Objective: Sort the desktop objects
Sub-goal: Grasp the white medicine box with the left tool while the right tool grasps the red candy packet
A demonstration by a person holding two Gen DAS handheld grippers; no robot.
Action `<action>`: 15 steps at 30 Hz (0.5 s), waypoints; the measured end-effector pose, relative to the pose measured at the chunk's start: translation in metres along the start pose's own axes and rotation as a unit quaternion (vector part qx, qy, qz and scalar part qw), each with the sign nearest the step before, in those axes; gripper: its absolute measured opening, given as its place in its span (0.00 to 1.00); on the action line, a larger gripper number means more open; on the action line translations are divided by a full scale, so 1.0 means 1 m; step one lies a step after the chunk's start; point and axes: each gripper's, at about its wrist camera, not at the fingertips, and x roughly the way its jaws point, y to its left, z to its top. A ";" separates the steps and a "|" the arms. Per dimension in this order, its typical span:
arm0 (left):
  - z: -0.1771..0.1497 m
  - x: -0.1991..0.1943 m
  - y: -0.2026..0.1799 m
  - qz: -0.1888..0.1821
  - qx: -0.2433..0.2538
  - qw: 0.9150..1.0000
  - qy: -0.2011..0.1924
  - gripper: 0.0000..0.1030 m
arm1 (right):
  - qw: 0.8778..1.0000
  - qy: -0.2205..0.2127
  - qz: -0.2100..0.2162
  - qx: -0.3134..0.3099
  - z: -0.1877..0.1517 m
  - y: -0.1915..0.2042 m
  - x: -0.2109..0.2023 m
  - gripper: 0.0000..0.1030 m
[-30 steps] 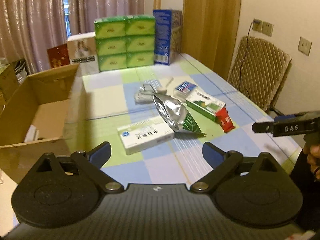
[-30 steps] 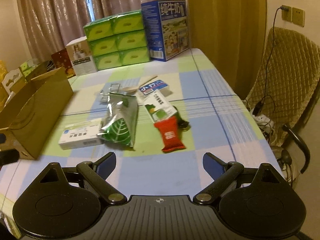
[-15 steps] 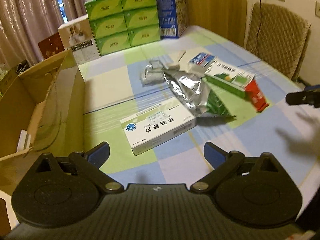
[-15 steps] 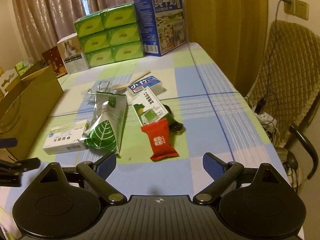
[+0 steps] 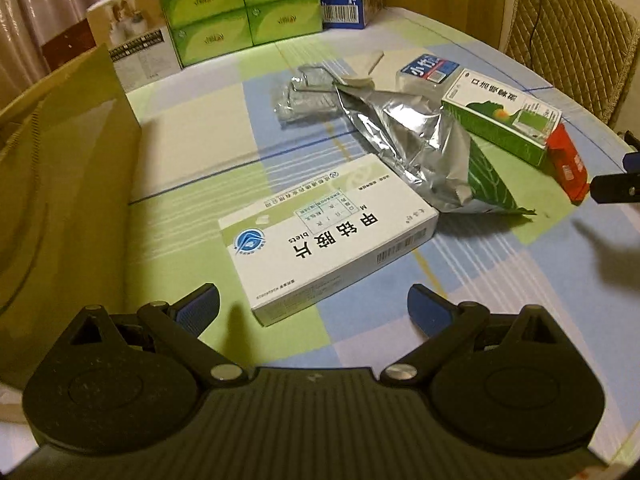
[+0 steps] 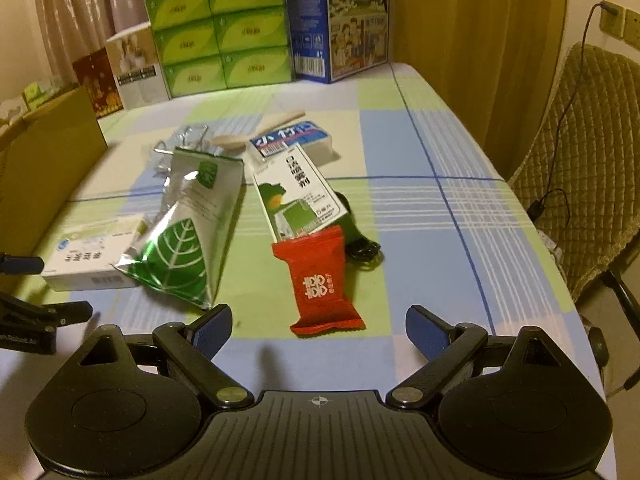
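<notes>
My left gripper [image 5: 313, 310] is open and empty, just short of a white medicine box [image 5: 328, 234] that lies flat on the checked tablecloth. My right gripper [image 6: 319, 330] is open and empty, just short of a red snack packet [image 6: 320, 280]. Between them lie a silver-green foil bag [image 5: 432, 152], which also shows in the right wrist view [image 6: 192, 224], a green-white carton [image 6: 298, 192], a blue-white pack [image 6: 292, 140], a wooden spoon [image 6: 260, 128], metal clips [image 5: 308, 96] and a black cord [image 6: 360, 246].
An open cardboard box [image 5: 60, 184] stands at the table's left edge. Green tissue boxes [image 6: 220, 28], a blue milk carton [image 6: 348, 16] and a white box [image 6: 136, 68] line the far end. A padded chair [image 6: 584, 168] stands beyond the table's right edge.
Both grippers have moved forward and down toward the table. The white medicine box now lies close before the left gripper, the red packet close before the right. Both stay open.
</notes>
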 end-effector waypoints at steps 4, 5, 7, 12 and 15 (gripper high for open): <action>0.000 0.003 -0.002 -0.024 -0.001 1.000 -0.006 0.96 | 1.000 0.005 -0.006 0.009 0.000 -0.005 0.007 0.88; -0.001 0.002 -0.005 -0.025 -0.001 1.000 -0.007 0.96 | 1.000 0.006 -0.007 0.010 0.000 -0.005 0.007 0.88; -0.003 -0.001 -0.009 -0.037 -0.003 0.999 -0.009 0.96 | 1.000 0.008 -0.008 0.012 -0.001 -0.006 0.008 0.88; -0.010 -0.017 -0.028 -0.079 0.010 0.997 -0.012 0.96 | 1.000 0.005 -0.010 0.013 -0.001 -0.007 0.005 0.88; -0.012 -0.032 -0.042 -0.107 0.035 0.993 -0.023 0.96 | 1.000 0.003 -0.012 0.018 -0.001 -0.009 0.003 0.88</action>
